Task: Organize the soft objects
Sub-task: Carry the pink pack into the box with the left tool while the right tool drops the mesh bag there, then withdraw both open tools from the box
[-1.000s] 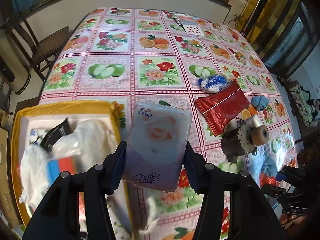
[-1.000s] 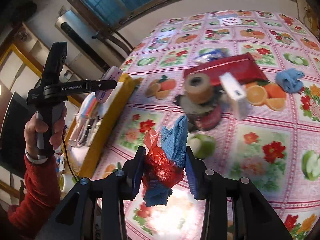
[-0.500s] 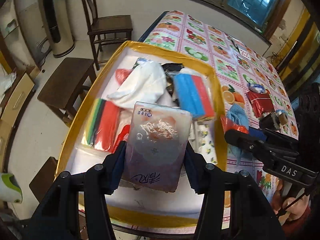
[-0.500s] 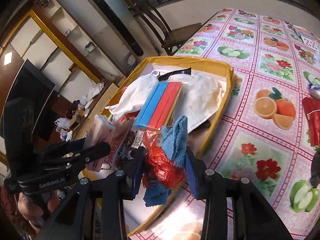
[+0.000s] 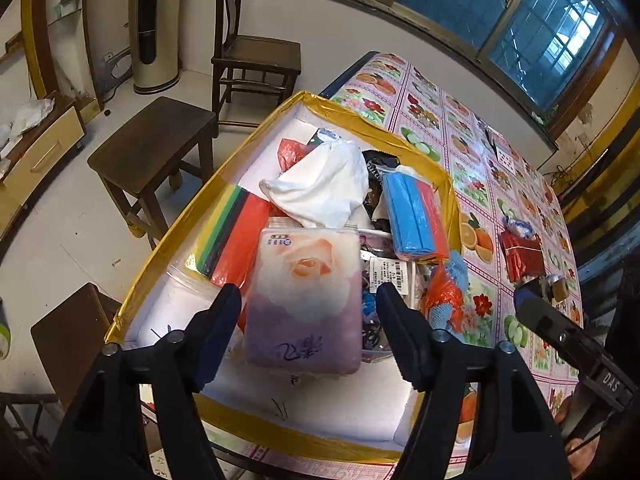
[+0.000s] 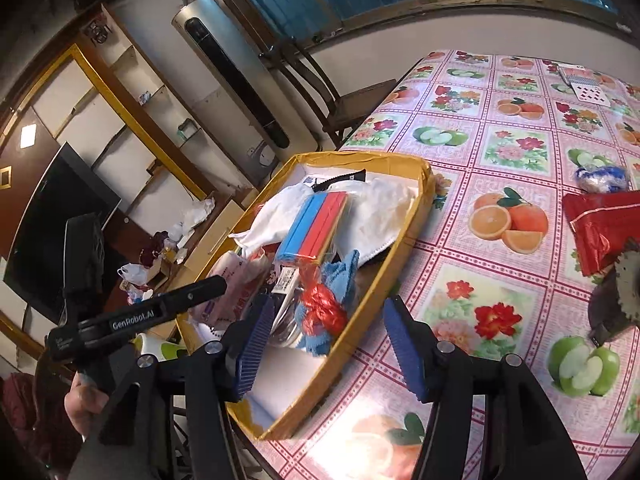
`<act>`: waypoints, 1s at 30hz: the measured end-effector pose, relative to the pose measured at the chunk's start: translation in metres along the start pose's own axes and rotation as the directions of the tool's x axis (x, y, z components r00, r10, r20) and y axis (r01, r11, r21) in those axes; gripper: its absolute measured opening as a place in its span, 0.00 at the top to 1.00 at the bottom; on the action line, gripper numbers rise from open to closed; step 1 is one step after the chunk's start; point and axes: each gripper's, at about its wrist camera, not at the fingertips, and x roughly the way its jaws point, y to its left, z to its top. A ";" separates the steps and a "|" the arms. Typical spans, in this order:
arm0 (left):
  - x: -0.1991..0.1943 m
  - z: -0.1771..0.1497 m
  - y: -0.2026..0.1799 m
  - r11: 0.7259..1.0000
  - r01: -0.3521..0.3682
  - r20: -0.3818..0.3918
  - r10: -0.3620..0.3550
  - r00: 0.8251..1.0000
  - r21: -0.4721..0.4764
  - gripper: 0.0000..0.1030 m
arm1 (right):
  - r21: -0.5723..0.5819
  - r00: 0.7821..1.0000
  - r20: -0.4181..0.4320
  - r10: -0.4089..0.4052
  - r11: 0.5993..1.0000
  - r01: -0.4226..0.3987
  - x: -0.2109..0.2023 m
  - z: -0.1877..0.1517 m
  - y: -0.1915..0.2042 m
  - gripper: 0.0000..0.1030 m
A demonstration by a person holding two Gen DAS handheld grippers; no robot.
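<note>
Both hand-held grippers have let go, jaws apart; tissue pack (image 5: 306, 300) seemingly half-covers box (image 5: 168, 248) contents.

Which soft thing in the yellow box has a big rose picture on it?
The tissue pack, lying between the open fingers of the left gripper. The white cloth and the blue-and-red pack behind it carry no flower.

Tissue pack (image 5: 306, 300), pink-lilac with rose print, lying flat atop the pile near the yellow-rimmed box's (image 5: 172, 236) near end. Red-and-blue cloth bundle (image 6: 324, 306), crumpled, against the box's table-side wall. Blue-red sponge pack (image 5: 416, 216) and white cloth (image 5: 324, 188) heaped toward the far end.
</note>
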 end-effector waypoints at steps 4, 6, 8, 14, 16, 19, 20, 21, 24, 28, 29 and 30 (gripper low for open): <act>-0.011 -0.007 -0.022 1.000 0.006 0.033 -0.006 0.999 0.021 0.29 | 0.033 0.996 0.077 -0.036 0.999 0.034 -0.045 -0.020 -0.030 0.42; -0.014 -0.010 -0.039 0.999 0.022 0.036 -0.023 0.999 0.046 0.27 | 0.056 0.990 0.112 -0.089 0.995 0.084 -0.069 -0.032 -0.051 0.37; -0.012 -0.015 -0.058 0.996 0.053 0.025 -0.055 0.998 0.075 0.25 | 0.087 0.982 0.125 -0.144 0.987 0.134 -0.089 -0.043 -0.073 0.36; 0.012 -0.028 -0.125 0.978 0.122 -0.064 -0.112 0.992 0.168 0.25 | 0.226 0.961 0.118 -0.249 0.949 0.218 -0.134 -0.071 -0.144 0.36; 0.020 -0.034 -0.147 0.970 0.129 -0.087 -0.113 0.990 0.205 0.25 | 0.252 0.955 0.115 -0.274 0.938 0.239 -0.142 -0.075 -0.157 0.35; 0.028 -0.042 -0.174 0.959 0.145 -0.118 -0.119 0.986 0.245 0.25 | 0.285 0.952 0.125 -0.280 0.929 0.236 -0.152 -0.082 -0.173 0.35; 0.031 -0.044 -0.181 0.956 0.145 -0.125 -0.116 0.985 0.257 0.25 | 0.288 0.950 0.127 -0.285 0.927 0.240 -0.154 -0.083 -0.175 0.35; 0.034 -0.045 -0.188 0.953 0.147 -0.132 -0.115 0.984 0.266 0.25 | 0.293 0.947 0.133 -0.291 0.925 0.243 -0.157 -0.085 -0.178 0.35; 0.043 -0.049 -0.207 0.946 0.154 -0.155 -0.113 0.981 0.286 0.25 | 0.272 0.934 0.137 -0.330 0.919 0.284 -0.158 -0.082 -0.183 0.35; 0.053 -0.049 -0.225 0.940 0.153 -0.169 -0.105 0.980 0.305 0.25 | 0.231 0.923 0.113 -0.367 0.913 0.335 -0.148 -0.070 -0.193 0.35; 0.056 -0.047 -0.227 0.940 0.152 -0.172 -0.102 0.980 0.306 0.25 | 0.218 0.922 0.106 -0.372 0.914 0.343 -0.145 -0.067 -0.195 0.35; 0.059 -0.045 -0.230 0.940 0.152 -0.177 -0.101 0.979 0.304 0.25 | 0.205 0.921 0.097 -0.376 0.913 0.351 -0.142 -0.064 -0.197 0.35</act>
